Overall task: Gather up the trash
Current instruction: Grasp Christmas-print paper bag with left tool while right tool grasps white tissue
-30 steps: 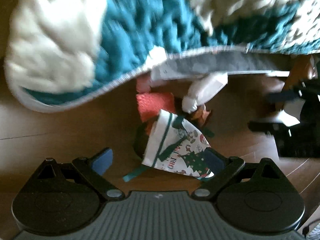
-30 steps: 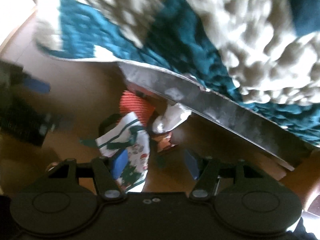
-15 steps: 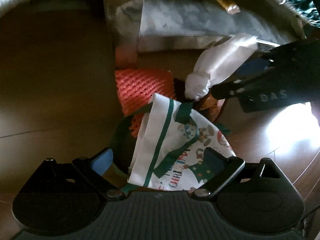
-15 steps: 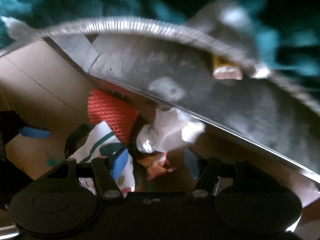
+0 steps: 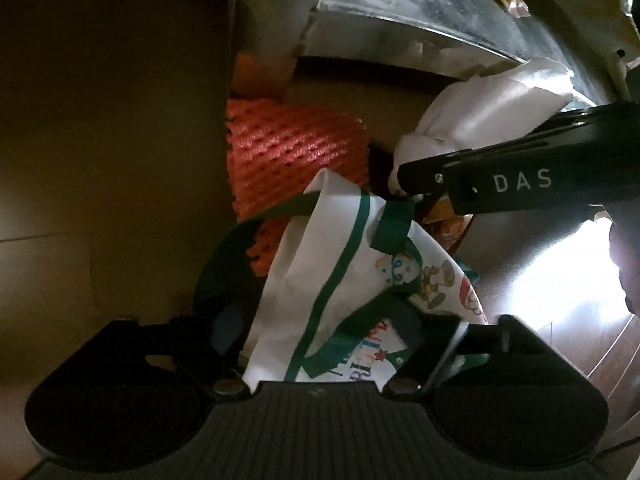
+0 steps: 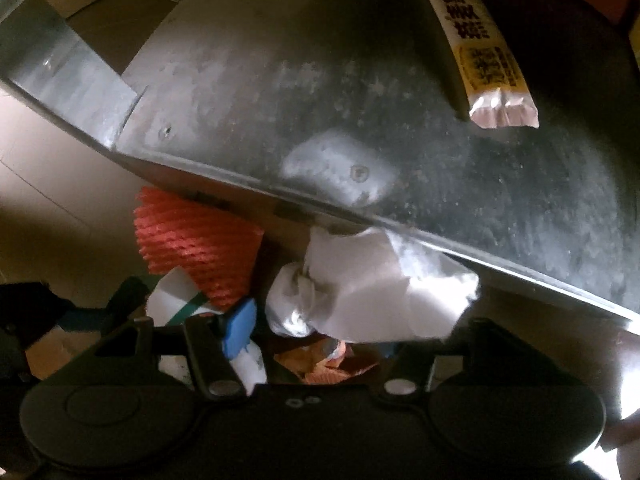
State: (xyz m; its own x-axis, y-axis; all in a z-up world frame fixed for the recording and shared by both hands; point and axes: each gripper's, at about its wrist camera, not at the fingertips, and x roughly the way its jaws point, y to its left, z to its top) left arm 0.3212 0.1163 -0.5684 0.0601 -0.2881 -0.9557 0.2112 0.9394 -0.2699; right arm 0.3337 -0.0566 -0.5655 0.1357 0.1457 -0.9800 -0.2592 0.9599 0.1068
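Trash lies in a heap on the wood floor [image 5: 100, 160] at the edge of a grey metal panel [image 6: 360, 100].

Left gripper [image 5: 316, 330]: fingers spread, straddling a white printed bag [image 5: 344, 280] with green ribbon; no pinch visible.

Right gripper [image 6: 320, 328]: fingers apart around a crumpled white tissue [image 6: 360, 280]; right fingertip hidden, contact unclear.

Red foam net [image 5: 292, 160] sits just behind the bag, touching it. Orange wrapper [image 6: 332, 364] lies under the tissue. A yellow sachet [image 6: 480, 52] rests on the panel.
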